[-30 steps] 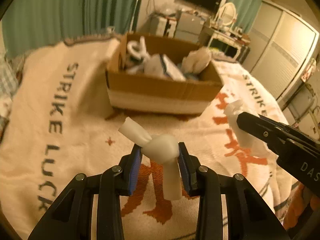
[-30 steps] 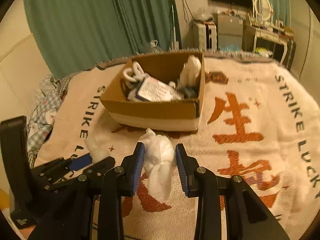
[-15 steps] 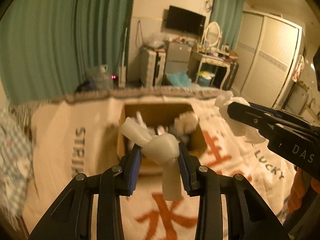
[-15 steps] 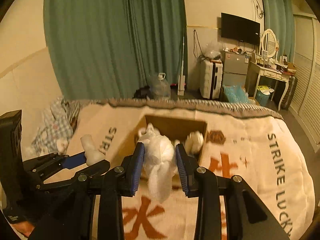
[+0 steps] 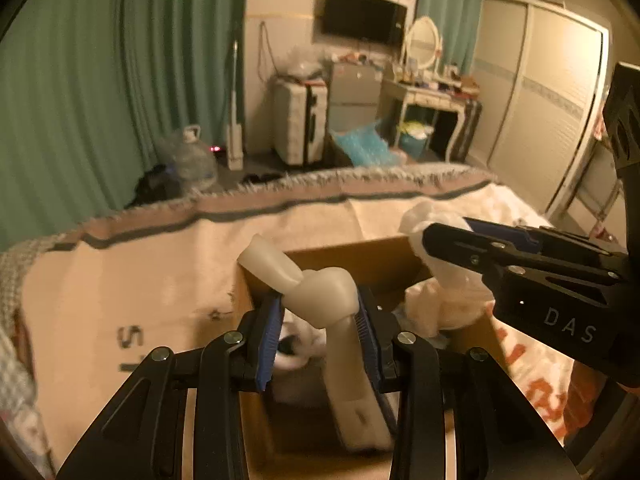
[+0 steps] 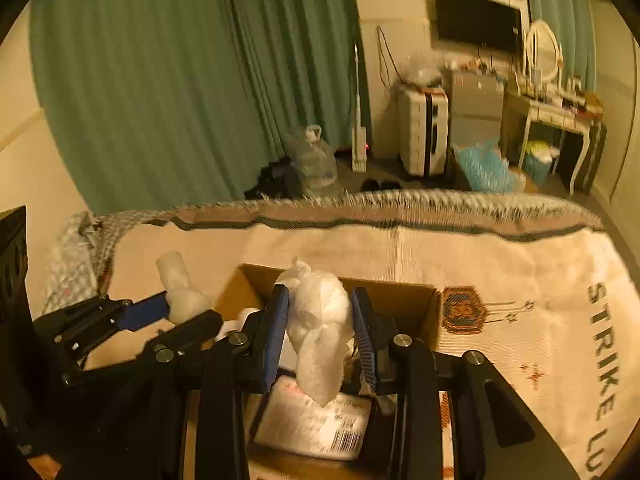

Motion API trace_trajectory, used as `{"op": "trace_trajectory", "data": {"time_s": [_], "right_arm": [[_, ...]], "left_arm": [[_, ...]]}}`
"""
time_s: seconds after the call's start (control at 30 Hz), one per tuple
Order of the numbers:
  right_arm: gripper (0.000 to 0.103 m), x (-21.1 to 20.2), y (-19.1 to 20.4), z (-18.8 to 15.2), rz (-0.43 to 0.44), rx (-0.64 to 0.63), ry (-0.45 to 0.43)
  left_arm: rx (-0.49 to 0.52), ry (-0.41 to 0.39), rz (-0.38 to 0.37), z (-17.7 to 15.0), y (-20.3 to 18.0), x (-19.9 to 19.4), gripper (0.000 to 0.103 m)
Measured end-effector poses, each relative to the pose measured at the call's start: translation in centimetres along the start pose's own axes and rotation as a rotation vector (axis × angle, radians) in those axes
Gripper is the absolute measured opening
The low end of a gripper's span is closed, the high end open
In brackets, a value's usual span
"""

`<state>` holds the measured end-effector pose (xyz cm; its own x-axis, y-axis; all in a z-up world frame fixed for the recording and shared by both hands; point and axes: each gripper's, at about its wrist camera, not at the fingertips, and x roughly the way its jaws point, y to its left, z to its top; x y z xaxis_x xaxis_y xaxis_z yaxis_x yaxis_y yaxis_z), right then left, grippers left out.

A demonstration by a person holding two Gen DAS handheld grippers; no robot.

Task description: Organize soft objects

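My left gripper is shut on a knotted cream foam strip and holds it over the open cardboard box. My right gripper is shut on a white knotted plastic bag, also over the box. The right gripper with its bag shows at the right of the left wrist view. The left gripper with its foam strip shows at the left of the right wrist view. The box holds several white soft items and a labelled packet.
The box sits on a cream blanket with dark "STRIKE LUCKY" lettering and orange characters. Beyond the bed edge are green curtains, a water jug, a suitcase and a dressing table.
Both grippers have moved forward and lower over the box with their loads still held. The box now lies right beneath the fingers.
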<state>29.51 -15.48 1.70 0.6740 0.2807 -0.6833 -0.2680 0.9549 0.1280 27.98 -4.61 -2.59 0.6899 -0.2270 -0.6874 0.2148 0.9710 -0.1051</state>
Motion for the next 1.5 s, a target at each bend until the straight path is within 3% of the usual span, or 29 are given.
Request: {"op": "trace_trajectory", "data": {"time_s": [0.17,0.23,0.27,0.3,0.37,0.4,0.43,0.6,0.87,0.93,1.07,1.1,1.23,1.37,1.5], "right_arm": [[0.037,4.0,-2.1,-0.5,-0.009,0.043,0.024],[0.060,4.5,-2.6,-0.7,-0.021,0.052,0.020],[0.063,4.5,-2.8,-0.8,-0.021,0.060,0.018],[0.064,4.3,-3.0,-0.7,-0.024,0.066,0.015],[0.064,3.5,-3.2,-0.6,-0.040,0.071,0.011],[0.064,2.9,-3.2,-0.4,-0.047,0.071,0.006],[0.064,2.0,-3.1,-0.2,-0.060,0.067,-0.002],[0.064,-4.6,-2.2,1.2,-0.081,0.062,-0.060],[0.066,-21.5,1.1,3.9,-0.105,0.006,-0.232],[0.070,-25.4,2.0,3.9,-0.111,-0.010,-0.269],[0.076,-31.3,3.4,3.2,-0.122,-0.032,-0.328],[0.082,-32.6,3.8,2.9,-0.117,-0.031,-0.344],[0.103,-36.1,5.1,0.8,-0.107,-0.065,-0.412],[0.103,-36.5,5.8,-1.9,-0.123,-0.074,-0.445],[0.103,-33.4,6.0,-4.5,-0.109,-0.063,-0.449]], "left_arm": [[0.023,0.045,-0.014,-0.6,0.0,3.8,0.036],[0.037,0.037,-0.017,-0.8,-0.3,3.8,0.038],[0.043,0.036,-0.004,-0.9,-0.4,3.7,0.038],[0.052,0.045,0.013,-0.9,-0.6,3.6,0.041],[0.053,0.060,0.031,-0.7,-0.7,3.5,0.061],[0.038,0.053,0.049,-0.5,-0.7,2.6,0.071],[0.029,0.040,0.055,-0.5,-0.8,1.9,0.073],[0.042,-0.043,0.095,1.7,-1.8,-5.0,0.073],[0.072,-0.278,0.139,4.8,-4.3,-22.3,0.074],[0.087,-0.343,0.152,4.6,-5.1,-26.7,0.091],[0.086,-0.452,0.157,3.8,-5.7,-33.2,0.094],[0.075,-0.473,0.153,3.4,-5.7,-34.7,0.094],[0.040,-0.555,0.175,1.6,-5.0,-37.9,0.094],[0.019,-0.602,0.189,-0.9,-4.6,-37.9,0.094],[-0.006,-0.596,0.233,-2.9,-4.1,-34.9,0.094]]}}
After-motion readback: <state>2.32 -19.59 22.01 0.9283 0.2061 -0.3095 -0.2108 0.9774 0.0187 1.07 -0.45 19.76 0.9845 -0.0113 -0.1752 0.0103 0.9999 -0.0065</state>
